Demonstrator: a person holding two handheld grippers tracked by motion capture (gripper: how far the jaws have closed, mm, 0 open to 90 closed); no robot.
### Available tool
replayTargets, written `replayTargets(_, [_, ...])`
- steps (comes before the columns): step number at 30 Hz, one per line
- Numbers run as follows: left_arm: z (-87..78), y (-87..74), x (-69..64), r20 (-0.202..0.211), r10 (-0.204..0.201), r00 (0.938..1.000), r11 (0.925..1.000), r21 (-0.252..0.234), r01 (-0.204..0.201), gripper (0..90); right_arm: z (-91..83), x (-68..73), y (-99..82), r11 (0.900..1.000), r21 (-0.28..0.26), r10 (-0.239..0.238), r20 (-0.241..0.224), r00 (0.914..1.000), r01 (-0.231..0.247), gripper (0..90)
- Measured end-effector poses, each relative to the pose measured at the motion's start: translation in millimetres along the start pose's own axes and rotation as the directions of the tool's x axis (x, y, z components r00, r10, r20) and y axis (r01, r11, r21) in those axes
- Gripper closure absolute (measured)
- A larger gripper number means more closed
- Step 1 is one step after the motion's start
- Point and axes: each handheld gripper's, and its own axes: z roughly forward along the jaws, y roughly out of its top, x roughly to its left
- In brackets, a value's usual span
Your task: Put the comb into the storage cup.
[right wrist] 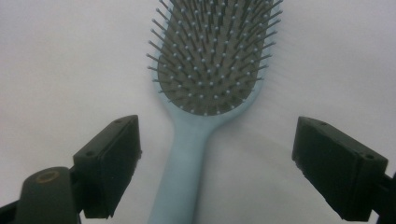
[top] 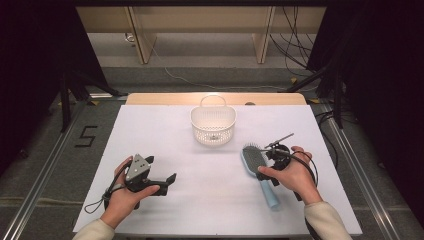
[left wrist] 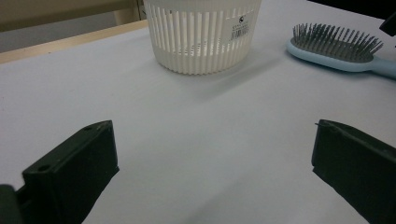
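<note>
A light blue hairbrush (top: 252, 159) with grey bristles lies flat on the white table cover (top: 210, 205), right of centre, its handle pointing toward the person. My right gripper (top: 268, 163) hovers over the brush's neck. In the right gripper view the jaws of the right gripper (right wrist: 217, 137) stand wide open on either side of the hairbrush (right wrist: 205, 65), with clear gaps to the handle. My left gripper (top: 161, 169) rests low at the left, open and holding nothing. In its own view the left gripper (left wrist: 215, 163) faces a white slotted basket (left wrist: 201, 37) and the hairbrush (left wrist: 334, 46).
The white basket (top: 213, 125) with a loop handle stands upright at the table's back centre, beyond both hands. A bare wooden strip (top: 165, 98) edges the far side. Dark stands and cables (top: 300, 55) flank the table on the floor.
</note>
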Motion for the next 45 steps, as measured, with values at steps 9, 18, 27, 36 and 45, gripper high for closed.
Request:
replayTargets(9, [0.1,-0.1,0.1,0.0,0.0,1.0,1.0,0.001,0.0,0.0,6.4,4.9,3.6,0.9981,0.061,-0.007,-0.006,1.0,0.007,16.3])
replayTargets(18, [0.0,-0.1,0.4,0.002,-0.001,1.0,1.0,-0.001,0.001,0.0,13.6,12.8,10.9,0.9935,0.114,-0.006,0.02,0.9998,0.003,18.2])
replayTargets(27, [-0.1,0.0,0.3,0.003,-0.002,1.0,1.0,-0.001,0.002,0.0,21.7,17.8,15.2,0.9845,0.176,-0.005,0.044,0.999,-0.002,21.3])
replayTargets(36, [0.1,0.0,0.2,0.005,-0.003,1.0,1.0,-0.003,0.003,0.0,28.2,21.2,18.3,0.9765,0.214,0.007,0.058,0.9983,-0.019,27.7])
replayTargets(45, [0.1,0.0,0.1,0.005,-0.003,1.0,1.0,-0.002,0.003,0.0,31.7,22.1,20.9,0.9693,0.244,0.009,0.081,0.9967,-0.029,34.0])
